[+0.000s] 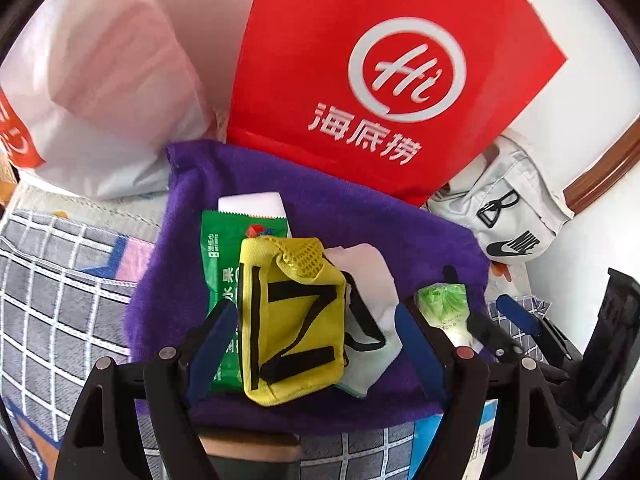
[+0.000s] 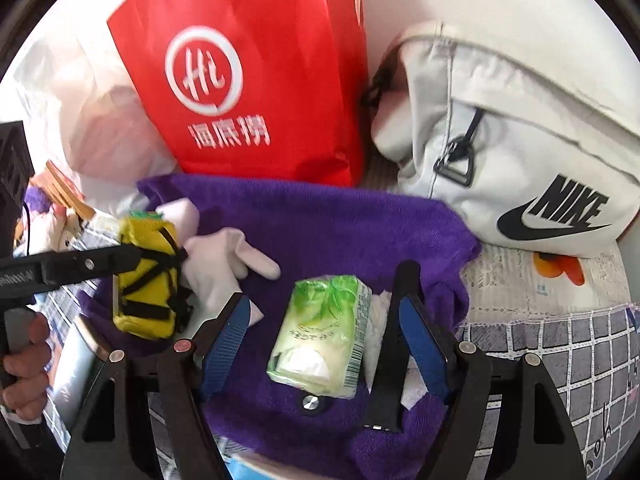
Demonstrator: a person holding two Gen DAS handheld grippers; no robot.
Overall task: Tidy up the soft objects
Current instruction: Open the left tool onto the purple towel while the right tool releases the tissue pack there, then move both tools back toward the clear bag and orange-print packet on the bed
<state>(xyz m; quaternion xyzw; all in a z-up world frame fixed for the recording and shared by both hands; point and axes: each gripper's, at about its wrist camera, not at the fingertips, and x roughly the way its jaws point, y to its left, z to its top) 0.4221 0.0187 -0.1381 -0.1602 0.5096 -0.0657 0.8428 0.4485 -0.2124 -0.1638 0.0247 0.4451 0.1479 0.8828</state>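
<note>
A purple towel (image 1: 360,220) lies on the bed with soft things on it. A yellow pouch with black straps (image 1: 294,320) lies between the fingers of my open left gripper (image 1: 316,324), over a green snack packet (image 1: 224,264) and beside a white glove (image 1: 370,276). In the right wrist view my open right gripper (image 2: 326,320) straddles a green tissue pack (image 2: 320,332) on the towel (image 2: 340,224); a black strap (image 2: 400,308) lies by the right finger. The pouch (image 2: 146,280) and glove (image 2: 224,260) show to the left.
A red paper bag (image 1: 380,60) stands behind the towel, with a white plastic bag (image 1: 100,80) to its left and a white Nike bag (image 2: 520,160) to its right. A grey checked bedsheet (image 1: 60,280) surrounds the towel. Wooden trim (image 1: 600,168) lies at right.
</note>
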